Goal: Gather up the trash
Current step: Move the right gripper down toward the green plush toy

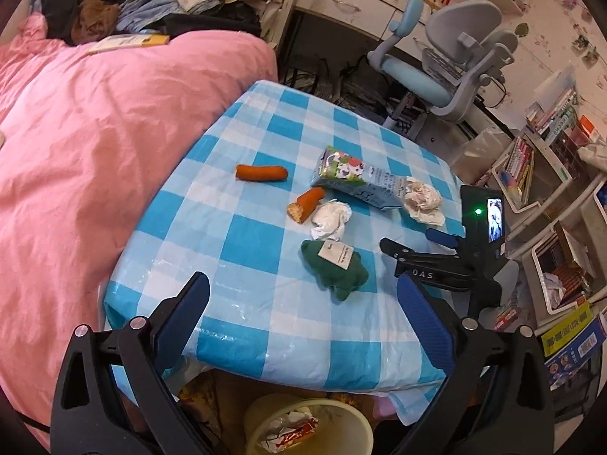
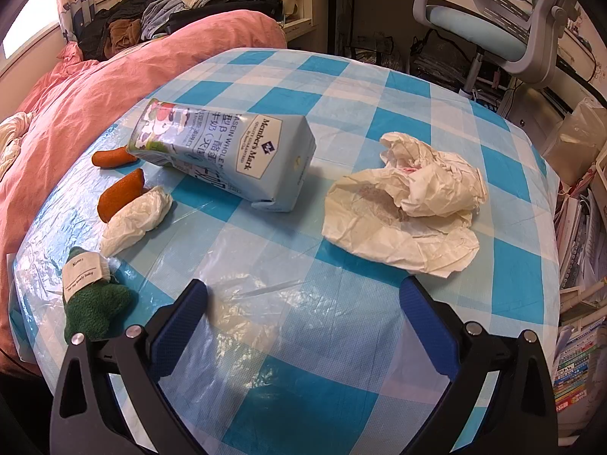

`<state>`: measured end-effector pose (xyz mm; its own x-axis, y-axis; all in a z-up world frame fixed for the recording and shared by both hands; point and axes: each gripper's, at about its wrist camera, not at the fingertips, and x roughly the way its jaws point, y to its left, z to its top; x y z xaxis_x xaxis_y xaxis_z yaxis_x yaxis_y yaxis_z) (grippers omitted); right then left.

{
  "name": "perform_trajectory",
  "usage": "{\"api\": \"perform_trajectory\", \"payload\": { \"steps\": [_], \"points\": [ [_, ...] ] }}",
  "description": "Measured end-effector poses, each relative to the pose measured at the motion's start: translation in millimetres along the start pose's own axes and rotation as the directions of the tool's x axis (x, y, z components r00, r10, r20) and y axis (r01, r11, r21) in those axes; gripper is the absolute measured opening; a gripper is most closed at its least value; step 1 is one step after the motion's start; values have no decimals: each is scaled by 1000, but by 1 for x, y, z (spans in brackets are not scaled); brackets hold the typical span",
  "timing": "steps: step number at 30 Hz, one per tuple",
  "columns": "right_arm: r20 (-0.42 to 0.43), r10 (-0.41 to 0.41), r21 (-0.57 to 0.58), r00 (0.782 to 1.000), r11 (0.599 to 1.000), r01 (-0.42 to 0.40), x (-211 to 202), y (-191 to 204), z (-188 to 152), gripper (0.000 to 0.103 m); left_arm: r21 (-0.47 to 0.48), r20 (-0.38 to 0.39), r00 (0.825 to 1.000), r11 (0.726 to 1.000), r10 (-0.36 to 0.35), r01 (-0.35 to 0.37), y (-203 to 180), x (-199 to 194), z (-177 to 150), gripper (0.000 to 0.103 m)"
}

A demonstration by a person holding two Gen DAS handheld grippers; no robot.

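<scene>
Cream plastic waste bin [image 1: 261, 415] cut off by the bottom edge; a whole orange sausage [image 2: 114, 157] half hidden behind a pale blue milk carton [image 2: 227, 151]; green felt toy's white label [image 2: 84, 268] print illegible

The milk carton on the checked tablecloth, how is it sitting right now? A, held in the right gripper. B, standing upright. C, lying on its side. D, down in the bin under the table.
C: the milk carton lies on its side on the tablecloth, beyond the open, empty right gripper, with crumpled paper beside it.
</scene>
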<state>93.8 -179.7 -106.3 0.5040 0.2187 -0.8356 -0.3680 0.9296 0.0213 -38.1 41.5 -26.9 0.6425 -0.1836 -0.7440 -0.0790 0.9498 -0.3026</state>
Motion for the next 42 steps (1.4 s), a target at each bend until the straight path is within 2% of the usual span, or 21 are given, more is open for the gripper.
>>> {"api": "perform_trajectory", "payload": {
  "steps": [6,13,18,24,32,42],
  "points": [
    [0,0,0,1000,1000,0,1,-2,1,97,55,24,999,998,35,-36,-11,-1,-1,96],
    [-1,0,0,1000,1000,0,1,-1,1,97,50,25,998,997,61,-63,-7,4,-3,96],
    [-1,0,1,1000,1000,0,1,-2,1,97,1,74,995,997,73,-73,2,-4,5,96],
    [-1,0,1,1000,1000,0,1,-3,1,97,27,131,987,995,94,-98,-7,-5,13,96],
    [-1,0,1,1000,1000,0,2,-3,2,97,65,100,987,989,126,-132,-2,17,25,96],
    [-9,4,19,1000,1000,-4,-1,-1,-1,97,-26,97,984,988,152,-150,27,26,42,96]
  ]
}}
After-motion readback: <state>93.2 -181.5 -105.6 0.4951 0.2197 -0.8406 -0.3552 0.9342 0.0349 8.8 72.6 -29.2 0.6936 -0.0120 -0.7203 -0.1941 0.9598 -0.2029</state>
